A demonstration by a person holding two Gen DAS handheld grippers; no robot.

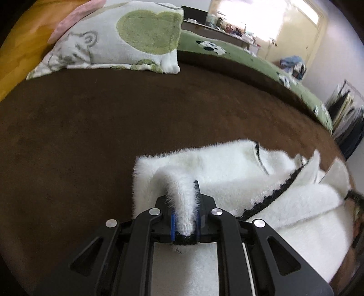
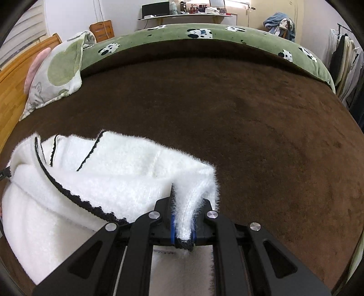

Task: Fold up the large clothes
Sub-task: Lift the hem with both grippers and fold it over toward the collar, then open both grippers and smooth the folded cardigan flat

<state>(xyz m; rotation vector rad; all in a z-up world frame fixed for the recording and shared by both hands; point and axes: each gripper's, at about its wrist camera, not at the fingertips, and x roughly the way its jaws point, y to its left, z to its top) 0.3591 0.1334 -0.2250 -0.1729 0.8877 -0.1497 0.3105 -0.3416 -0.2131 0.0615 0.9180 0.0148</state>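
A fluffy white garment [image 1: 227,173] with black scalloped trim lies on the brown bed cover [image 1: 91,127]. My left gripper [image 1: 184,195] is shut on a fold of the garment's left edge, the fuzzy cloth pinched between the blue-edged pads. In the right wrist view the same white garment [image 2: 102,168] spreads to the left, and my right gripper [image 2: 184,200] is shut on a fold at its right corner. Both pinched hems show black trim at the base of the jaws. The garment lies partly doubled over itself.
A white and green plush pillow [image 1: 122,36] rests at the head of the bed by the wooden headboard [image 2: 13,75]. A green blanket with panda prints [image 2: 204,34] runs along the far side. A desk [image 2: 186,16] and hanging clothes [image 2: 343,59] stand beyond.
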